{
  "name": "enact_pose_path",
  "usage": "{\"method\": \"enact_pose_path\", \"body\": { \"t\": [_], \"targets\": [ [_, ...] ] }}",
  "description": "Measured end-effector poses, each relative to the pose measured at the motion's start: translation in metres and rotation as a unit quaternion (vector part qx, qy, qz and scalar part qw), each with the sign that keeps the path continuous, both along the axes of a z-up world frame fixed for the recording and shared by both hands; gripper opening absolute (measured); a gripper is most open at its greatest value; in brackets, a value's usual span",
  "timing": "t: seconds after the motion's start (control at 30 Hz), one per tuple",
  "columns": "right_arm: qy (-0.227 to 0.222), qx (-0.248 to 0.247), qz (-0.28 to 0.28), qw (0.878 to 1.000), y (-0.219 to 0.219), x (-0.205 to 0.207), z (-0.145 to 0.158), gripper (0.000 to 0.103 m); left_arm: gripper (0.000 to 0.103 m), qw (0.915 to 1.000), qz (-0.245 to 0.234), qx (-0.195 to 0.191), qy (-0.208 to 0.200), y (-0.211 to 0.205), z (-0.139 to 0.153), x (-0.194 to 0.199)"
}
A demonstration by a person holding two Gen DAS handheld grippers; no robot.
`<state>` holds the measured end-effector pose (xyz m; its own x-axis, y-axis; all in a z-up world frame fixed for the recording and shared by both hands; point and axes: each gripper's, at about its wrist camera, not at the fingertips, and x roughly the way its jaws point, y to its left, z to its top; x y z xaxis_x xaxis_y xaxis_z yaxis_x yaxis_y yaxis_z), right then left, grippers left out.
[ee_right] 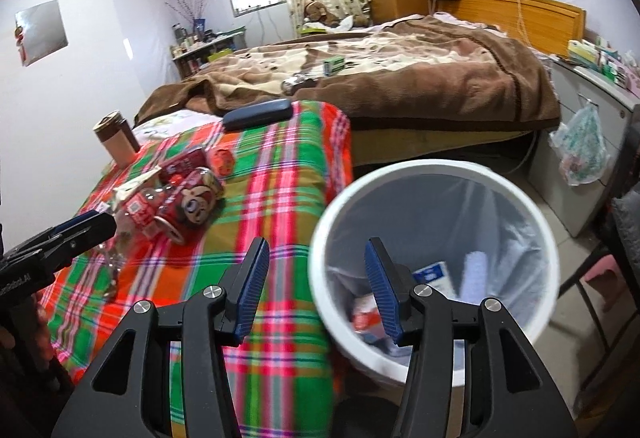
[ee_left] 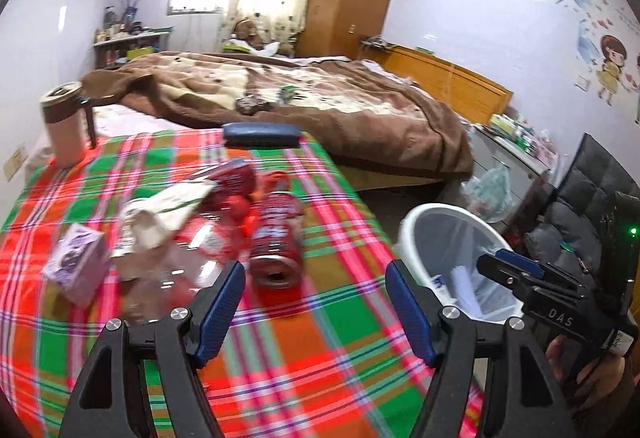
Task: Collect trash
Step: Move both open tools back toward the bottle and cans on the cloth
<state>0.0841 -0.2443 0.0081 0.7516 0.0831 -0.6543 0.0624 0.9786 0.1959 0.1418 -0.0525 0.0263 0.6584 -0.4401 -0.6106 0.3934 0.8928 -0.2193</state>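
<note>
Bed (ee_right: 420, 78): one, behind the table, covered by one brown blanket.
Table (ee_left: 328, 350): one, covered in a red, green and orange plaid cloth; carries all loose trash.
Waste bin (ee_right: 332, 238): one, white, lined with a clear bag, standing on the floor touching or just beside the table's right edge; holds at least two pieces, one blue-and-white carton and one red-and-white wrapper.
Left gripper (ee_left: 316, 314): one; jaws spread wide, gripping nothing, above the table's near edge, just short of the upright-facing can.
Right gripper (ee_right: 316, 290): one; jaws spread wide, gripping nothing, one finger over the table's right edge, the other over the bin's mouth.
Dark blue case (ee_left: 262, 135): one, flat, at the table's far edge.
Thermos cup (ee_left: 64, 126): one, beige with brown lid, at the table's far left corner.
Red cans (ee_left: 276, 238): two, both lying on their sides, mid-table; the second (ee_left: 234, 180) lies behind the first.
Clear plastic bottle (ee_left: 192, 258): one, lying left of the nearer can, touching it.
Crumpled paper (ee_left: 168, 214): one piece, resting on the bottle.
Purple carton (ee_left: 76, 262): one, near the table's left edge.
Small red round item (ee_right: 222, 160): one, beside the far can.
</note>
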Motion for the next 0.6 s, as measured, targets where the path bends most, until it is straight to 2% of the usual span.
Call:
{"method": "enact_pose_path", "body": {
  "t": [0.27, 0.47, 0.6],
  "targets": [
    [0.009, 0.017, 0.021, 1.0, 0.024, 0.019, -0.003, 0.052, 0.072, 0.9992, 0.036, 0.016, 0.007, 0.043, -0.009, 0.014],
    [0.017, 0.018, 0.035, 0.999, 0.044, 0.035, -0.005, 0.052, 0.072, 0.9982, 0.041, 0.03, 0.034, 0.056, -0.02, 0.042],
    [0.027, 0.013, 0.046, 0.999, 0.054, 0.048, -0.006, 0.052, 0.072, 0.998, 0.026, 0.036, 0.045, 0.054, -0.027, 0.056]
  ]
}}
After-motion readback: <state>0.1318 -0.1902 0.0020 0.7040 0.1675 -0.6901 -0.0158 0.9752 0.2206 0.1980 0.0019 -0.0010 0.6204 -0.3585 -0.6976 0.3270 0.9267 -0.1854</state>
